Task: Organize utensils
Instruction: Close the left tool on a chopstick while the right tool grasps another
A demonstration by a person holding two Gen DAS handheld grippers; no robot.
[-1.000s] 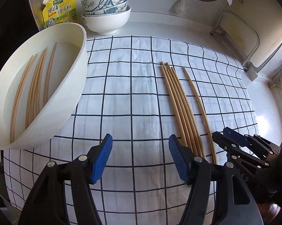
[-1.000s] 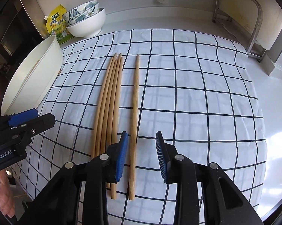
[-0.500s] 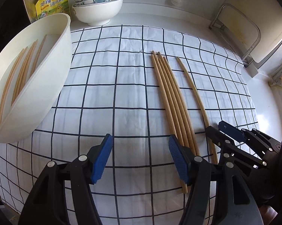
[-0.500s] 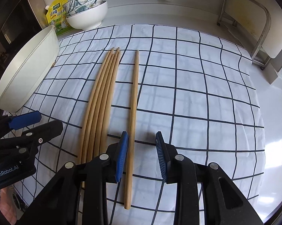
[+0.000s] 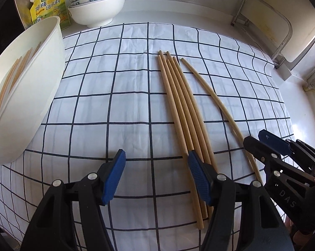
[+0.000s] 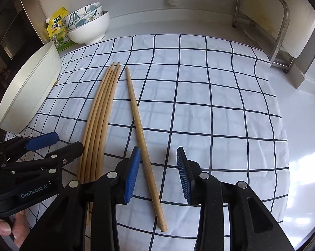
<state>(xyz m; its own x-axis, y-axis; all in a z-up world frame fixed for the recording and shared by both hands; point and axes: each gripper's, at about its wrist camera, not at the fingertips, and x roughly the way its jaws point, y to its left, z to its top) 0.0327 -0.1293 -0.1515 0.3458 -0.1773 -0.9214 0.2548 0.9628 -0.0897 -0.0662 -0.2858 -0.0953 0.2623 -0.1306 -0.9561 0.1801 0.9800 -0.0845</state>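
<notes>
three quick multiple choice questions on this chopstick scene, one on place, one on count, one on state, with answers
1. Where does the white basin stand relative to the checked cloth, in the left wrist view?
A. at its left edge
B. at its right edge
C. in its middle

2. How many chopsticks lie on the cloth?
A. three
B. five
C. eight

3. What is the right claw doing?
A. clamped on a bowl
B. open, astride the single chopstick
C. shut on nothing

Answers: 1 A, the basin sits at the cloth's left edge. 2 B, a bunch of four chopsticks plus one apart. 3 B, its pads stand clear on either side.
</notes>
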